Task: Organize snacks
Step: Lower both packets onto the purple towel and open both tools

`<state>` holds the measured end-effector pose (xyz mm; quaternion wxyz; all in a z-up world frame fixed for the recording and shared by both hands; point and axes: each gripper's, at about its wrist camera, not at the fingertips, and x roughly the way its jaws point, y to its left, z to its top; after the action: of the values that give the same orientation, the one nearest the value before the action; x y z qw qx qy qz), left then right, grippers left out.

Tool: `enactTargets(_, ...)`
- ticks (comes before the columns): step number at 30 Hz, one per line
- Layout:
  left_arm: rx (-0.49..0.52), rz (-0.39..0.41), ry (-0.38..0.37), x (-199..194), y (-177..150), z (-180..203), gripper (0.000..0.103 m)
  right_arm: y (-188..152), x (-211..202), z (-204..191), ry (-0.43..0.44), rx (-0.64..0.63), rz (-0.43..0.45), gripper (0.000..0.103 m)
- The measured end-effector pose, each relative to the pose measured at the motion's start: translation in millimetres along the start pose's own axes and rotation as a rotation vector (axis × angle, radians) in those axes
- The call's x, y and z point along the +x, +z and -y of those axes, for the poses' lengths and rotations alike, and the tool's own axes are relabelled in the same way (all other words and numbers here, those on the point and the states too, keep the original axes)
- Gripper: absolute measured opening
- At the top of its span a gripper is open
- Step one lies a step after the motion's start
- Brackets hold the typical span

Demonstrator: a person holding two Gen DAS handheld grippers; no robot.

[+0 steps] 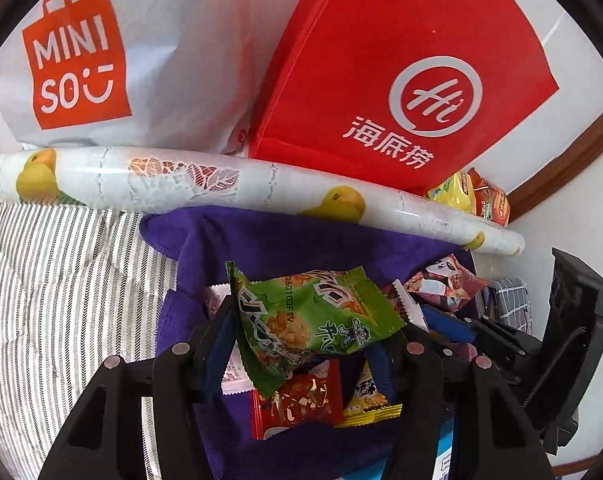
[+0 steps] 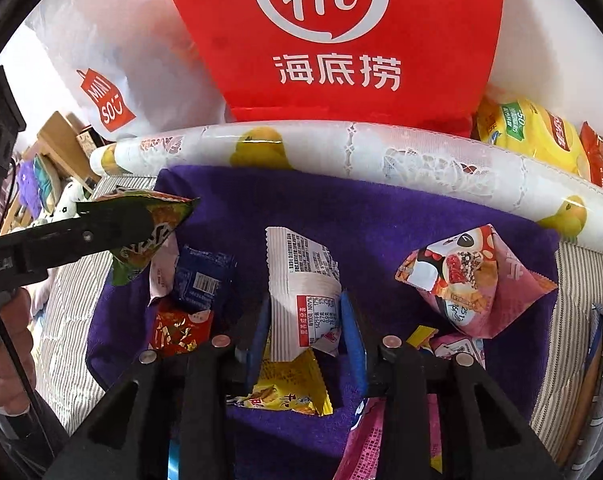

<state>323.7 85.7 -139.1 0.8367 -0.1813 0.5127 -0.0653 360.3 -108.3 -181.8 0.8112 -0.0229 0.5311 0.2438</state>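
Note:
My left gripper [image 1: 309, 320] is shut on a green snack packet [image 1: 321, 308] and holds it above a purple towel [image 1: 285, 240]. Below it on the towel lie a red packet [image 1: 297, 400] and a yellow packet [image 1: 371, 400]. In the right wrist view my right gripper [image 2: 305, 308] has a white packet [image 2: 297, 264] upright between its blue pads, which touch both its sides. At that view's left edge the left gripper [image 2: 141, 220] shows with the green packet [image 2: 157, 232]. A pink panda packet [image 2: 469, 280] and a blue packet [image 2: 201, 276] lie on the towel [image 2: 381, 220].
A lemon-print roll [image 2: 381, 160] lies along the towel's far edge. Behind it stand a red bag [image 1: 381, 60] and a white Miniso bag [image 1: 141, 60]. Larger yellow snack bags [image 2: 533, 132] sit at the back right. Striped bedding [image 1: 61, 280] surrounds the towel. A hand [image 2: 5, 340] shows at left.

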Motion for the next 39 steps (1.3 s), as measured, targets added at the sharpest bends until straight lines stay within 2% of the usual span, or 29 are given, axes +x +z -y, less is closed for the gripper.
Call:
enactTargets(4, -0.009, -0.004, -0.009, 2.3, -0.5, -0.8, 0.056, -0.6, -1.1, -2.2, 0.015, -0.009, -0.006, 0.053)
enactTargets(11, -0.007, -0.023, -0.04, 10.8, -1.7, 3.1, 0.056, -1.9, -14.5, -5.5, 0.025, -0.027, 0.007, 0.057)
enactTargets(13, -0.009, -0.033, -0.049, 13.6, -2.4, 3.5, 0.056, -1.5, -22.9, -4.9, 0.019, -0.032, 0.029, 0.067)
enactTargets(14, -0.008, -0.036, -0.049, 14.2, -2.8, 3.6, 0.056, -1.7, -28.3, -3.1, 0.016, -0.032, 0.045, 0.069)
enactTargets(23, 0.022, -0.049, -0.065, 19.9, -4.2, 13.8, 0.058, 4.1, -58.9, 18.4, 0.01, 0.053, 0.138, 0.069)
enactTargets(26, 0.02, -0.063, -0.053, 22.2, -4.0, 14.4, 0.063, 5.2, -67.8, 24.7, 0.032, 0.09, 0.168, 0.069)
enactTargets(29, 0.017, -0.063, -0.041, 21.1, -3.7, 13.2, 0.072, 6.8, -72.5, 24.7, 0.028, 0.104, 0.193, 0.069)
enactTargets(33, 0.013, -0.047, -0.058, 10.8, -2.7, 12.4, 0.078, 6.5, -79.6, 20.3, 0.024, 0.093, 0.215, 0.069)
enactTargets(39, 0.046, 0.0, -0.078, -15.7, -3.4, 15.4, 0.079, 1.6, -88.2, 12.8, 0.012, 0.104, 0.238, 0.069)
